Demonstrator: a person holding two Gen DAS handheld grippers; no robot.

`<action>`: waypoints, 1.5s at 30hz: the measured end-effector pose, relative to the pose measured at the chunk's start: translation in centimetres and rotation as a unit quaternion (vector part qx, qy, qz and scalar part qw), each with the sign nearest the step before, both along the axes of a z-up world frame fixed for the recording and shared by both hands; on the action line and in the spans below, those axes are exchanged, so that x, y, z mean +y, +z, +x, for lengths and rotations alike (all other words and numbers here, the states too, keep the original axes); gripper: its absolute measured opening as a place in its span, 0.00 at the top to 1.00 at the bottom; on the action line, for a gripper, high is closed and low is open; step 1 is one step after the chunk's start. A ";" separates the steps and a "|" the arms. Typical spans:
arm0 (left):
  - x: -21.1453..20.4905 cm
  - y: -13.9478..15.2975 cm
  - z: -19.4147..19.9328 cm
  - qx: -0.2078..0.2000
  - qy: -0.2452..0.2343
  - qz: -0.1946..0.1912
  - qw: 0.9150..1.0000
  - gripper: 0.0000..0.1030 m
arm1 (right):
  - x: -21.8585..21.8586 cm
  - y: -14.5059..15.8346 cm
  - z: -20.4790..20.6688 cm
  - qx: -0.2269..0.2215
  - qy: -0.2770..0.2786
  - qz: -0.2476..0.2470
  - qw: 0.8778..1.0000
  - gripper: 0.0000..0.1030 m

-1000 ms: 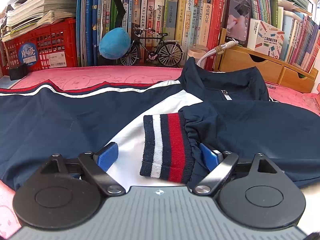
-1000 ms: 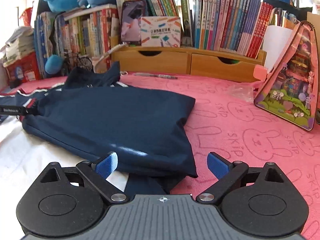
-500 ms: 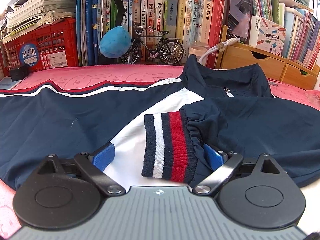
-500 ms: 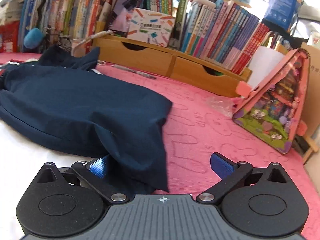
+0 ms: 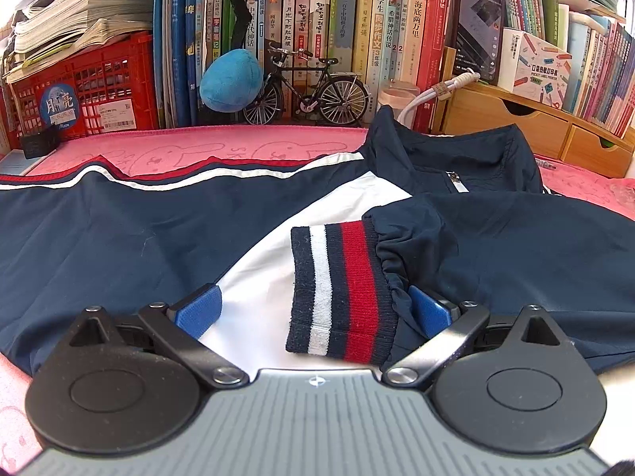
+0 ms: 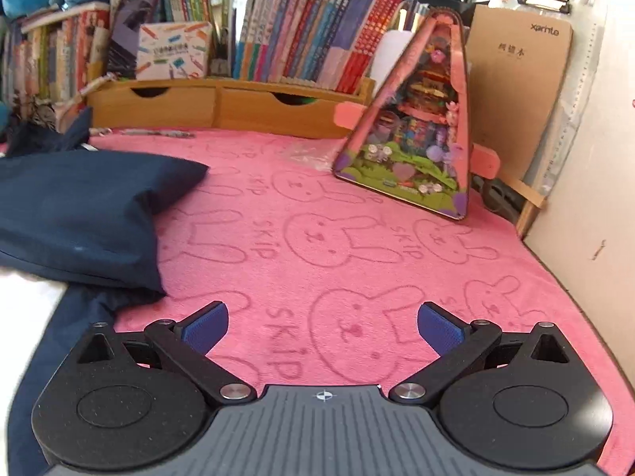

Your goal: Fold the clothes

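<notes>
Left wrist view
Jacket (image 5: pixel 119 246): navy with a white panel and red-and-white trim, spread across the pink mat (image 5: pixel 222 146), collar toward the wooden drawer unit (image 5: pixel 516 119).
Sleeve: folded in over the chest, its striped cuff (image 5: pixel 341 289) lying flat on the white panel.
Left gripper (image 5: pixel 313 311): released, jaws spread wide; the cuff lies between the blue pads (image 5: pixel 198 309) without being pressed, the right-hand pad just beside the gathered sleeve cloth.
Background: a row of books (image 5: pixel 317 20), a model bicycle (image 5: pixel 305 91), a blue plush ball (image 5: pixel 232 79), a red crate (image 5: pixel 83 95) under stacked paper, a phone (image 5: pixel 478 27) propped on the drawer unit.

Right wrist view
Right gripper (image 6: pixel 323 329): released, jaws at full spread, only bare mat between the pads.
Jacket (image 6: pixel 79 214): at the left edge of the view, its folded navy part ending well to the left of the jaws; some navy cloth runs under the gripper's left side.
Other things: a triangular pink toy case (image 6: pixel 420 139) standing on the mat (image 6: pixel 357 246), a brown clipboard (image 6: pixel 520 91) leaning at the right, wooden drawers (image 6: pixel 218 107) with books above.
</notes>
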State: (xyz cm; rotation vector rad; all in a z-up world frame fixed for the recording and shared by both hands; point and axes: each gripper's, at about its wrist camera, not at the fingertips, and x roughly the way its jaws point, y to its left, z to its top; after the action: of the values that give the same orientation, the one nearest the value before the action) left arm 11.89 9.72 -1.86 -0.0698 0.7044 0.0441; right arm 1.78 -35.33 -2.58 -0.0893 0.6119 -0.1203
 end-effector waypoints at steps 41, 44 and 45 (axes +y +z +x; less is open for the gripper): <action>-24.2 3.5 5.3 0.000 -0.232 0.038 0.972 0.00 | -0.7 -2.1 4.0 0.027 0.084 0.275 0.957 0.61; -28.1 1.3 7.2 0.026 -0.236 0.066 0.969 0.00 | 0.3 -1.8 2.4 0.032 0.115 0.238 0.964 0.62; -28.8 0.8 7.7 0.027 -0.234 0.072 0.969 0.00 | 0.7 -1.7 1.8 0.035 0.127 0.224 0.966 0.62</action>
State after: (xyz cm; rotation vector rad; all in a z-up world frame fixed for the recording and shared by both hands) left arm 19.63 -19.04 -1.07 0.2382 0.7557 -0.3562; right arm 3.60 -34.64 -4.26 0.2679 0.6793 0.2727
